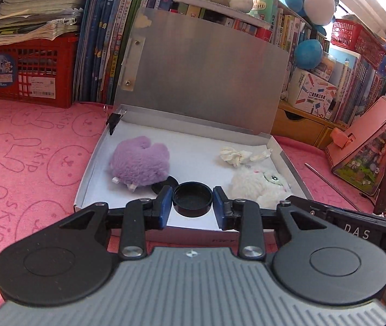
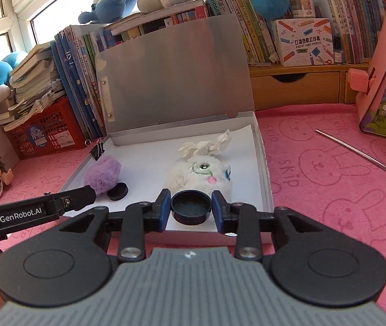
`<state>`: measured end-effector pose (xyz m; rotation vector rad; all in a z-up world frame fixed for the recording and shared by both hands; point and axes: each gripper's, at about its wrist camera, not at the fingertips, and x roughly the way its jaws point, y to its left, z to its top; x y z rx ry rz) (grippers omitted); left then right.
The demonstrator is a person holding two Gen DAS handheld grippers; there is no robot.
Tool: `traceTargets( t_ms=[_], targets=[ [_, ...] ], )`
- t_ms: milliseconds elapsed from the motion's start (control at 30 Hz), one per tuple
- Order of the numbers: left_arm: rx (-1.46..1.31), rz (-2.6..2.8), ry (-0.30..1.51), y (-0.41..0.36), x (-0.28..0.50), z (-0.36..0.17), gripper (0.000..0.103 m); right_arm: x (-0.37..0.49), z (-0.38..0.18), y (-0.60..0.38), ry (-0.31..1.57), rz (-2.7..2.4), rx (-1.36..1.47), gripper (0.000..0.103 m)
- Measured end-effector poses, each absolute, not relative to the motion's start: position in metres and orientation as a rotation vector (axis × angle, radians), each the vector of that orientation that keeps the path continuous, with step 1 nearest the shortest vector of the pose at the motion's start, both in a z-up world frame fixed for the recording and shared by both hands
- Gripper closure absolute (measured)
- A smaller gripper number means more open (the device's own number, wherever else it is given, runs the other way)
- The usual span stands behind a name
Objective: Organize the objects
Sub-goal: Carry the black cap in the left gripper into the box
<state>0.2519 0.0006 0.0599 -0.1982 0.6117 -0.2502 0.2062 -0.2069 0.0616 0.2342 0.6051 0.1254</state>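
Note:
An open grey flat box (image 1: 87, 168) (image 2: 263, 163) lies on the pink cloth with its lid propped up. Inside are a purple plush (image 1: 140, 164) (image 2: 102, 175), a white plush (image 1: 258, 183) (image 2: 201, 175), a crumpled tissue (image 1: 243, 155) (image 2: 206, 145) and a black cap (image 2: 117, 191) against the purple plush. My left gripper (image 1: 192, 203) is shut on a round black cap (image 1: 192, 200) over the box's near edge. My right gripper (image 2: 190, 207) is shut on a similar black cap (image 2: 190, 207), just in front of the white plush.
A black binder clip (image 1: 115, 121) sits on the box's far left corner. Behind stand rows of books, a red crate (image 1: 24, 70) and wooden drawers (image 2: 296, 89). A metal rod (image 2: 361, 154) and a pink toy box (image 2: 385, 87) lie to the right.

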Motion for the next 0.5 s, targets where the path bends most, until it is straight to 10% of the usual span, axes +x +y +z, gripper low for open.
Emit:
traceTargets(
  t_ms=[500],
  targets=[
    [-0.186, -0.249, 0.699, -0.006, 0.295, 0.036, 0.065, 0.25, 0.036, -0.211, 0.677, 0.123, 0.236, 0.066]
  ],
)
